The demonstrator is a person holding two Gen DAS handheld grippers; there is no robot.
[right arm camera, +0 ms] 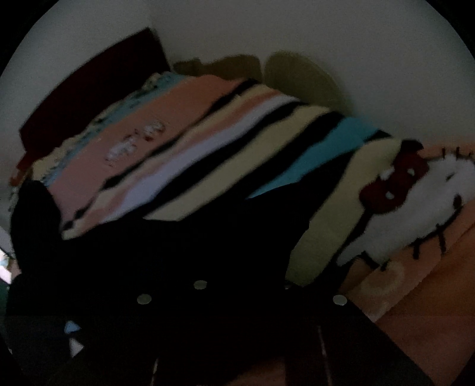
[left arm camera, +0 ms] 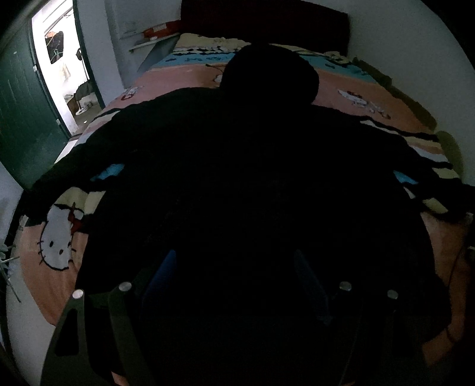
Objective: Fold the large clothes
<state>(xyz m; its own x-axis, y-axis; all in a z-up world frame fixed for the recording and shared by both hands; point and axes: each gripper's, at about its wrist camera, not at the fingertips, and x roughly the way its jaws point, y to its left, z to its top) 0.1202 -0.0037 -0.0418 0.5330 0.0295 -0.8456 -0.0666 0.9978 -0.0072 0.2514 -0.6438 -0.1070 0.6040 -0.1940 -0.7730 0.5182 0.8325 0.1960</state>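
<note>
A large black hooded top (left arm camera: 237,166) lies spread flat on the bed, hood (left arm camera: 268,72) toward the headboard, sleeves stretched out left and right. My left gripper (left arm camera: 237,267) hovers over the garment's lower middle; its blue-padded fingers (left arm camera: 161,279) stand wide apart and hold nothing. In the right wrist view the same black garment (right arm camera: 184,246) fills the lower left, with one sleeve reaching toward the upper right. My right gripper (right arm camera: 234,297) is over its edge; the fingers are lost in the dark fabric, so the jaws cannot be made out.
The bed carries a pink, blue and cream striped cartoon-cat blanket (left arm camera: 56,240), also in the right wrist view (right arm camera: 207,142). A dark red headboard (left arm camera: 264,23) stands at the far end. A green door (left arm camera: 20,112) stands open at left. White wall (right arm camera: 326,35) borders the bed's right side.
</note>
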